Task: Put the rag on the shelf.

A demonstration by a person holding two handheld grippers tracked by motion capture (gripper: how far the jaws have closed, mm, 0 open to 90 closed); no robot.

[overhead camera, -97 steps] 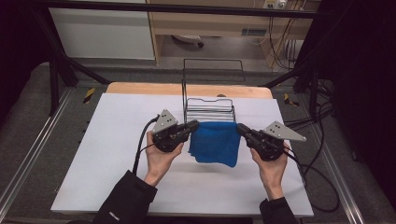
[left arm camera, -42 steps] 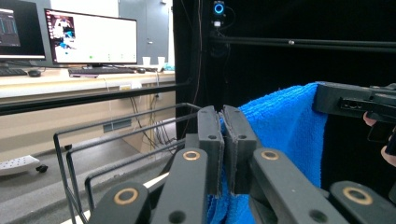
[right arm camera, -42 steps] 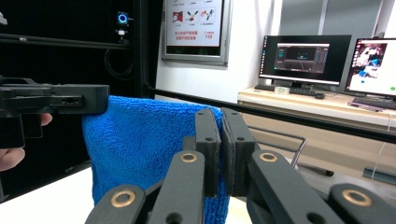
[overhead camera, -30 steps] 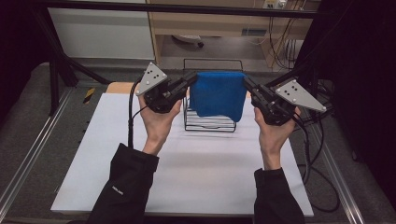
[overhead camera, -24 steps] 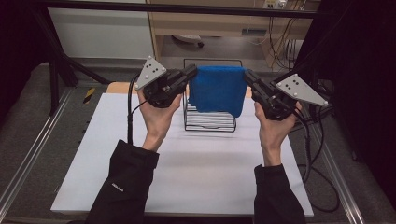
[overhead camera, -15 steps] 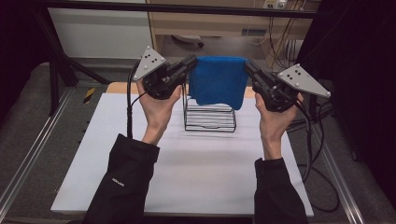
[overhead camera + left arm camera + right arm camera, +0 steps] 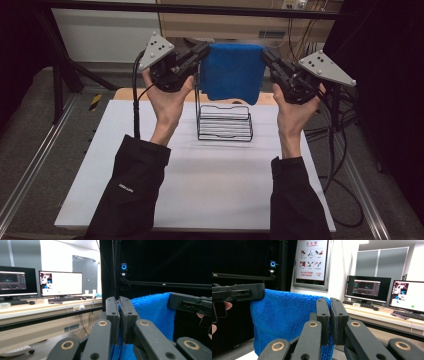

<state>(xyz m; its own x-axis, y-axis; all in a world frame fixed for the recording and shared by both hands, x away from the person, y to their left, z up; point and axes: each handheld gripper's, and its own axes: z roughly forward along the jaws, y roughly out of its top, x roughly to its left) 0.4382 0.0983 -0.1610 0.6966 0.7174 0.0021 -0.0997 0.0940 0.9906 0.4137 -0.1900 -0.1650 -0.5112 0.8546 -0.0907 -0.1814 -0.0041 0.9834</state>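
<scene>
**Blue cloth held up by both grippers above the wire rack**

Nearest in the high view, the person's dark sleeves [image 7: 131, 192] come in over the white table [image 7: 100, 165], forearms raised. Farther on, the wire rack [image 7: 224, 122] stands on the table between the two wrists. Above it hangs the blue cloth [image 7: 231, 71], stretched between the grippers and clear of the rack. The left gripper [image 7: 201, 50] has its jaws pressed together on the cloth's upper left corner; the left gripper view shows the blue cloth [image 7: 152, 312] pinched between the pads. The right gripper [image 7: 265, 54] pinches the upper right corner likewise, jaws nearly meeting with blue cloth [image 7: 284, 322] caught between them.
</scene>
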